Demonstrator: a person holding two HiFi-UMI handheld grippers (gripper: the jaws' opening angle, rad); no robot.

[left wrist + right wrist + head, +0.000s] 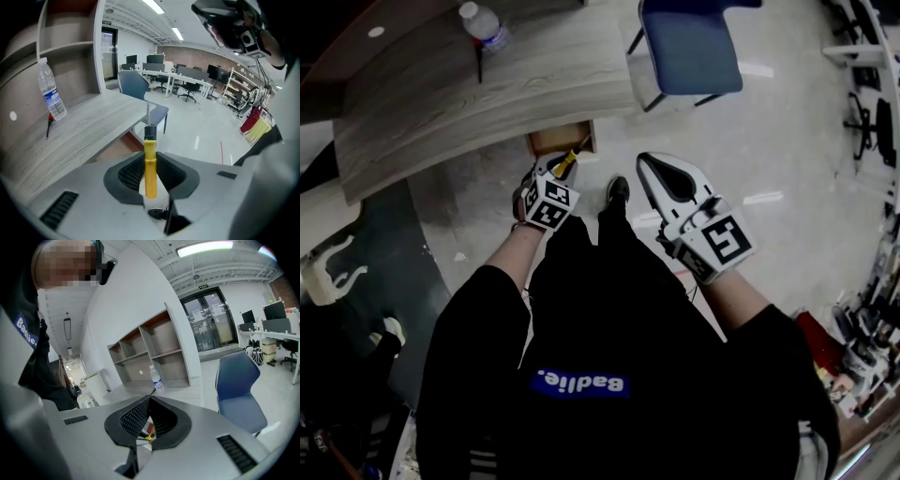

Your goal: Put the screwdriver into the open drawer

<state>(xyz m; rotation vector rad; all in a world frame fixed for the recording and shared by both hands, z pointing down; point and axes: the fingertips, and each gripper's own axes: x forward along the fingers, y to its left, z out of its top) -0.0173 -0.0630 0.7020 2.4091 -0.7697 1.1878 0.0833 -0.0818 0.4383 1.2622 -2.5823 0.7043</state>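
Observation:
The screwdriver (150, 171) has a yellow handle, a black collar and a thin metal shaft. My left gripper (150, 154) is shut on the handle, with the shaft sticking out past the jaw tips. In the head view the left gripper (561, 171) tilts down just in front of the open wooden drawer (555, 141) under the desk edge, and the screwdriver (568, 158) points at it. The drawer (123, 143) shows as a brown opening below the desktop. My right gripper (645, 161) hangs to the right, shut and empty; its pads (140, 416) meet at the tip.
A grey wood desk (441, 94) carries a water bottle (485, 28) and a small dark tool (479, 64). A blue chair (689, 47) stands right of the desk. The person's shoe (618, 190) is on the pale floor between the grippers. Shelves (150, 352) rise behind the desk.

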